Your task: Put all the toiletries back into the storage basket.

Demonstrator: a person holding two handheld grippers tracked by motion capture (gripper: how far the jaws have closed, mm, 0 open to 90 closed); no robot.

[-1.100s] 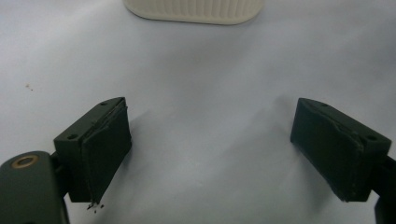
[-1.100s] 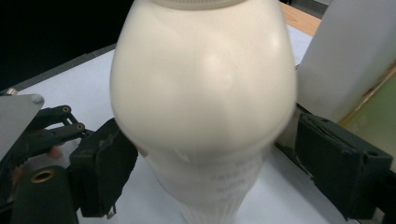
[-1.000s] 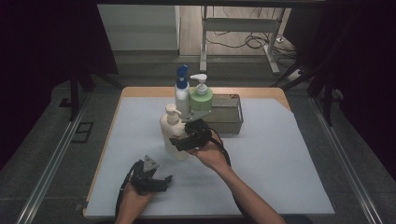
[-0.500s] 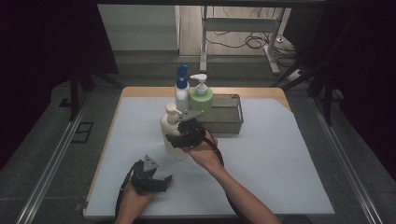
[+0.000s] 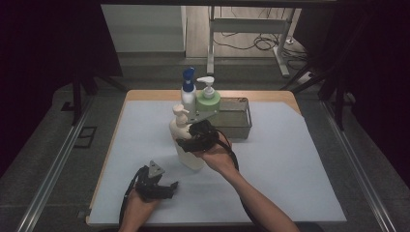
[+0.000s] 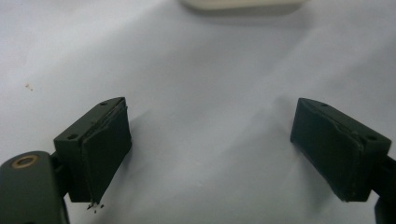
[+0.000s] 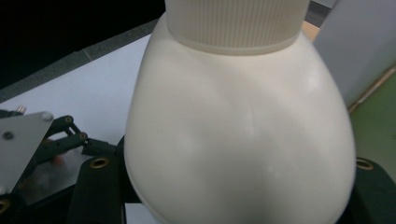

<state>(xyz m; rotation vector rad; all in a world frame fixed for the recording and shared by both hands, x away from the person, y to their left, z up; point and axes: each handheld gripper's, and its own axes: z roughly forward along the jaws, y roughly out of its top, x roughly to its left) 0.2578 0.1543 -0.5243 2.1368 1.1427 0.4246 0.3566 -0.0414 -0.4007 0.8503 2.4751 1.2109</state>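
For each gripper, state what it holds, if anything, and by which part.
The right gripper clasps the cream pump bottle around its body, below the shoulder. The left gripper holds nothing; its jaws stand open over the table cover.

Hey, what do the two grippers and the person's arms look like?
Both are black. The left gripper has a grey three-cornered plate on top and square, flat jaw pads. The right gripper shows brass-coloured rivets. A black cable trails from each. The forearms are bare, no sleeves.
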